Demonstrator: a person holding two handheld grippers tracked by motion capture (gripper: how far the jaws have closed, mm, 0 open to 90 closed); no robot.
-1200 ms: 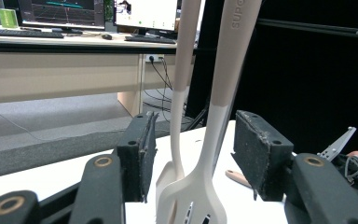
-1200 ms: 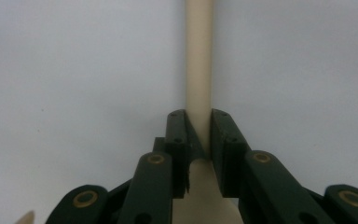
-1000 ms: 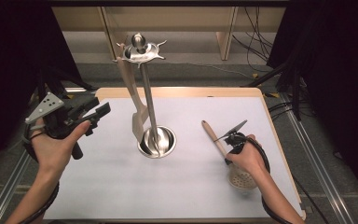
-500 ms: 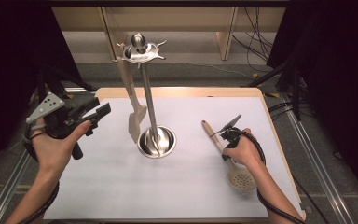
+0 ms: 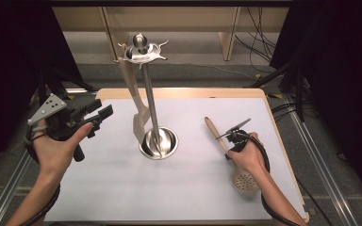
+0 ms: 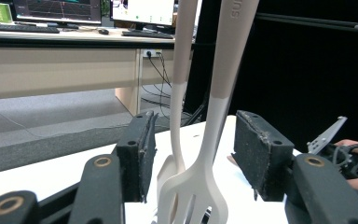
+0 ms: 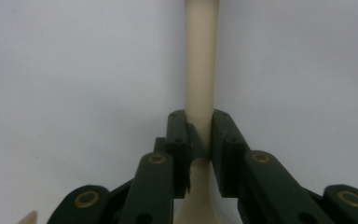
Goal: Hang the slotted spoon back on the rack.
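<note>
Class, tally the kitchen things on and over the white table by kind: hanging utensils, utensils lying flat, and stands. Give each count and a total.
Hanging utensils: 1, a slotted turner hooked on the rack.
Utensils lying flat: 1, a skimmer spoon, its handle between the right gripper jaws.
Stands: 1, a steel utensil stand.
Total: 3.

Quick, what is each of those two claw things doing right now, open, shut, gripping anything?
Left gripper: open, holding nothing, slotted turner hanging between its jaws.
Right gripper: jaws have just been closing, now shut on the skimmer handle.
</note>
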